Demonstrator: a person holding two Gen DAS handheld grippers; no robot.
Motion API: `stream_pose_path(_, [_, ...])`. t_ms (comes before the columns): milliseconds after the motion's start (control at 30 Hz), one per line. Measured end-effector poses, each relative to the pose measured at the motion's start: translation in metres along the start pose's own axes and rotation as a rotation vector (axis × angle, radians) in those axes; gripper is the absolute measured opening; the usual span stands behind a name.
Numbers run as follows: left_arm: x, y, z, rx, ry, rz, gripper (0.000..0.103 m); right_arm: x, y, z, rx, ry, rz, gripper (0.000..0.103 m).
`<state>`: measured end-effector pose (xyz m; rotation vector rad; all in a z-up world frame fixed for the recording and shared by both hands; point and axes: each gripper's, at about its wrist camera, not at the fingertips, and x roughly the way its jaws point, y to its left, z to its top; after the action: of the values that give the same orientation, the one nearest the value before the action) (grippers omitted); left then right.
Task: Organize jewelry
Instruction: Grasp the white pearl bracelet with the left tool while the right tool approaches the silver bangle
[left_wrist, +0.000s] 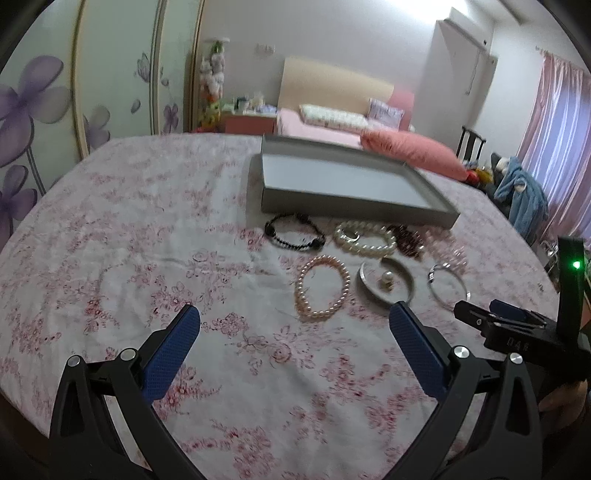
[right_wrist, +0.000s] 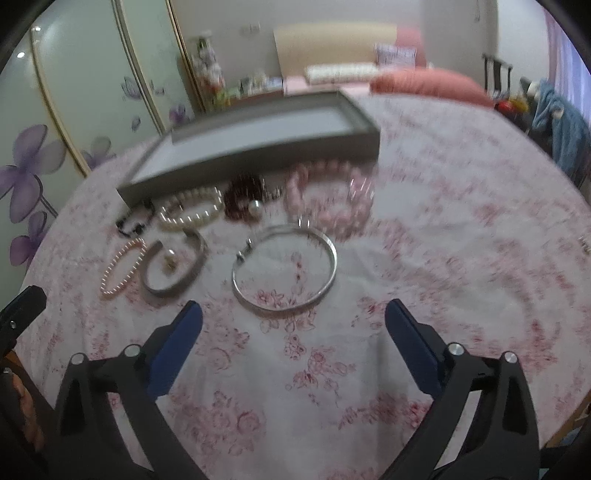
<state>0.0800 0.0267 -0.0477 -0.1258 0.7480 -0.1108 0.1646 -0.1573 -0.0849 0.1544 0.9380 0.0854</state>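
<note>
Left tongs (left_wrist: 295, 325) and right tongs (right_wrist: 293, 317) hover agape above cloth.

Light: soft, dimmish indoor, brightest through the pink curtains (left_wrist: 554, 147) far right | Glare: white patch on the ceiling, small spot on the wardrobe door (right_wrist: 21, 55) | Shadows: faint | Blur: right wrist view smeared, beads streaky; left sharper | Edges: fisheye bend, dark corners
</note>
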Motion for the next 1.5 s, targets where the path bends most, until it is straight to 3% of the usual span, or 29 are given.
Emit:
stream_pose_path(133, [0.014, -0.002, 0.002, 0.021, 0.049, -0.002, 0.101, 0.01, 0.008, 0.006, -0.057, 0.016, -0.045, 0.093])
stream_pose_path(233, [0.023, -0.006, 0.003, 0.039, 0.081, -0.004, 0.101, 0.015, 0.018, 0.007, -0.115, 0.017, -0.1, 0.085])
stream_pose_path(400, [0.039, -0.01, 0.01, 0.081, 0.121, -0.004, 0.101, 0.019, 0.021, 0.011, -0.138, -0.002, -0.093, 0.07])
stream_pose_path(600, [0.052, -0.014, 0.017, 0.119, 0.149, -0.008, 0.099, 0.016, 0.016, 0.011, -0.144, -0.016, -0.083, 0.07])
stream_pose_path(833, [0.065, -0.002, 0.026, 0.069, 0.171, -0.023, 0.068, 0.015, 0.015, 0.011, -0.147, -0.034, -0.082, 0.07])
stream_pose_path(1033, [0.075, -0.009, 0.024, 0.125, 0.179, -0.002, 0.044, 0.015, 0.016, 0.01, -0.147, -0.036, -0.081, 0.07])
stream_pose_path(1267, [0.077, -0.019, 0.023, 0.171, 0.173, -0.003, 0.037, 0.017, 0.018, 0.013, -0.149, -0.022, -0.08, 0.076])
stream_pose_path(1433, [0.075, -0.018, 0.021, 0.186, 0.165, -0.006, 0.011, 0.015, 0.017, 0.014, -0.159, -0.017, -0.072, 0.07])
stream_pose_path(1500, [0.074, -0.015, 0.021, 0.179, 0.166, -0.015, 0.007, 0.014, 0.016, 0.013, -0.158, -0.018, -0.069, 0.07])
